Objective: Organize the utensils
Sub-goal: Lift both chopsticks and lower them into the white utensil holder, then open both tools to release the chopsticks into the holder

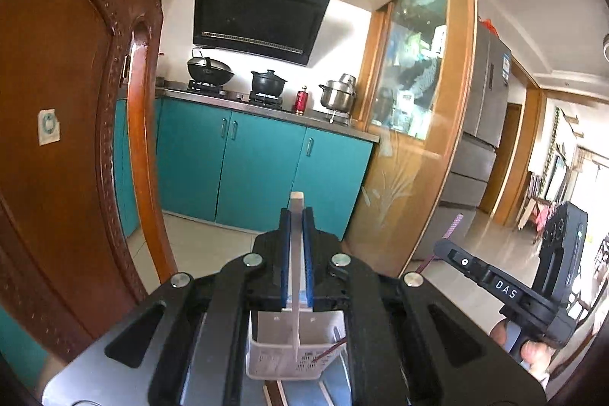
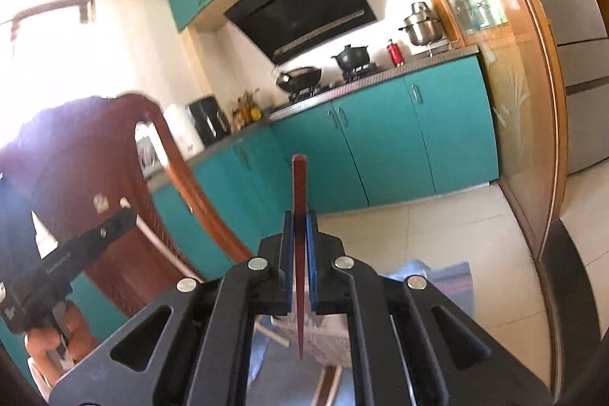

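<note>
My left gripper (image 1: 297, 215) is shut on the upright white handle (image 1: 296, 204) of a white perforated utensil basket (image 1: 293, 356), which hangs below it. A dark red chopstick (image 1: 329, 354) lies inside the basket. My right gripper (image 2: 300, 215) is shut on a dark red chopstick (image 2: 299, 193) that points up between the blue pads (image 2: 311, 253). The right gripper also shows in the left wrist view (image 1: 506, 292), at the right, holding a chopstick with a patterned purple end (image 1: 455, 225). The left gripper shows in the right wrist view (image 2: 76, 253), blurred, at the left.
A carved wooden chair back (image 1: 68, 139) stands close on the left. Ahead are teal kitchen cabinets (image 1: 259, 162), a counter with pots (image 1: 268, 80) and a glass sliding door (image 1: 415, 124). More light chopsticks (image 2: 331, 383) lie on a cloth below.
</note>
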The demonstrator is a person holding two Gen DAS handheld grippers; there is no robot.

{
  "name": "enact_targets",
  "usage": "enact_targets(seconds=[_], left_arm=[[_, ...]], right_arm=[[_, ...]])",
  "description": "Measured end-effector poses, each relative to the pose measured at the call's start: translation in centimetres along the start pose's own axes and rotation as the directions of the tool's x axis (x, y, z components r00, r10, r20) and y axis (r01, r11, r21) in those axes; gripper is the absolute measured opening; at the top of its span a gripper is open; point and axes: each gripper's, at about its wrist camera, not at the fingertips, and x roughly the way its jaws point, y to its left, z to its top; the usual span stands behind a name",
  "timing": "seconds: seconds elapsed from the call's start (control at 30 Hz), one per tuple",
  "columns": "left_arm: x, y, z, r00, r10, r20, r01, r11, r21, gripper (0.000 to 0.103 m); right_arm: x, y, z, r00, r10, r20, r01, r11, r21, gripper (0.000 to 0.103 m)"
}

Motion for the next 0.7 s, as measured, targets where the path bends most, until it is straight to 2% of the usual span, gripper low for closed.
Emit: enact_targets(seconds=[0.13,0.2,0.23,0.33,0.47,0.57,0.67,0.7], left_arm=[[1.8,0.7,0.3,1.0,0.026,0.018,-0.025,0.999,-0.034,0.007],[2.5,0.7,0.0,0.997,0.064,0.039,-0.062,0.997,-0.035,0.007],[3.2,0.8,-0.4,0.995,0.093,0.039,-0.092,0.995,-0.032,0.007],[4.7,0.9,-1.7,0.993,0.115,0.011,-0.115,0.993,-0.017,0.007],[7.0,0.7,-4.2,0.986,0.152,-0.07,-0.151,0.988,0.015,0.007],[7.4,0.7,-5.6,0.982,0.157,-0.107,-0.156,0.988,0.017,0.007],[7.2,0.7,-6.7,0.98,0.152,-0.127,-0.152,0.988,0.01,0.007],[7.2,0.7,-7.0,0.979,0.15,-0.135,-0.15,0.989,0.011,0.007]], right_arm=[[0.8,-0.6,0.2,0.991,-0.08,0.106,0.081,0.997,-0.003,0.007],[1.7,-0.8,-0.1,0.985,-0.117,0.124,0.12,0.993,-0.018,0.007],[2.4,-1.0,-0.4,0.985,-0.124,0.119,0.128,0.991,-0.031,0.007],[4.3,-1.5,-1.8,0.988,-0.14,0.061,0.143,0.989,-0.046,0.007],[5.9,-1.3,-3.9,0.988,-0.153,0.004,0.153,0.984,-0.093,0.007],[6.1,-1.0,-4.8,0.984,-0.176,-0.005,0.174,0.975,-0.14,0.007],[5.6,-1.6,-4.9,0.983,-0.181,-0.014,0.178,0.975,-0.131,0.007],[5.3,-1.8,-5.1,0.984,-0.179,-0.018,0.175,0.977,-0.119,0.011]])
